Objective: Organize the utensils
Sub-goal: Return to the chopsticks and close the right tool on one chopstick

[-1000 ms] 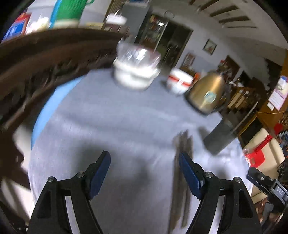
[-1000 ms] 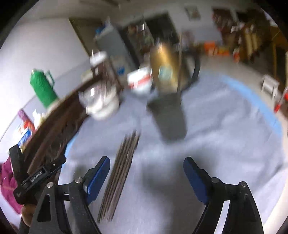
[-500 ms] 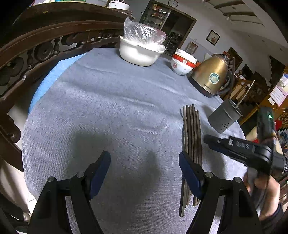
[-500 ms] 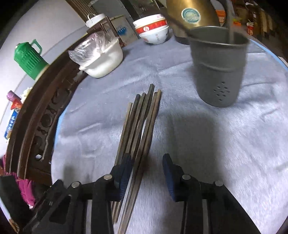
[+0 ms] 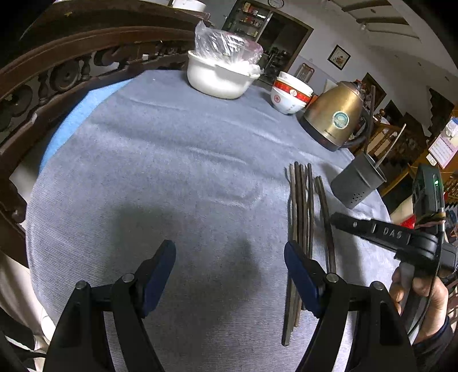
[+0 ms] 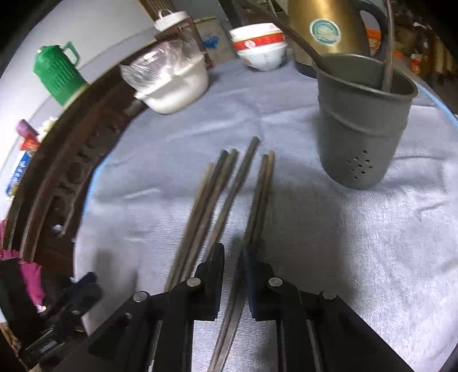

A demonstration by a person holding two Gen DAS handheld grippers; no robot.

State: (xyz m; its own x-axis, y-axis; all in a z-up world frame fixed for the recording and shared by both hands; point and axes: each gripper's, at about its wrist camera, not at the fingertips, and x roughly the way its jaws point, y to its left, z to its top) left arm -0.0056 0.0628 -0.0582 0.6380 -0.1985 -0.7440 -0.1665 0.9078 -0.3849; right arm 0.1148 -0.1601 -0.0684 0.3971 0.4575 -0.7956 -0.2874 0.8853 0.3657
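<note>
Both wrist views look steeply down, sharing chopsticks (image 5: 300, 217) and holder (image 6: 363, 120).

Chopsticks (image 6: 229, 200) left of holder (image 6: 363, 123) (kettle (image 6: 323, 25) behind)

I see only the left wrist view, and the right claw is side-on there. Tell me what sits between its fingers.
Observer: In the right wrist view, the right claw has just been closing around a pair of the chopsticks. I cannot tell whether the pads press on them yet.
Operator: Report the inside of the holder.
Observer: Two dark handles stand in the grey holder, leaning on its rim.
Operator: Name anything behind the rail that I am missing.
Observer: A green jug stands beyond the wooden rail.
</note>
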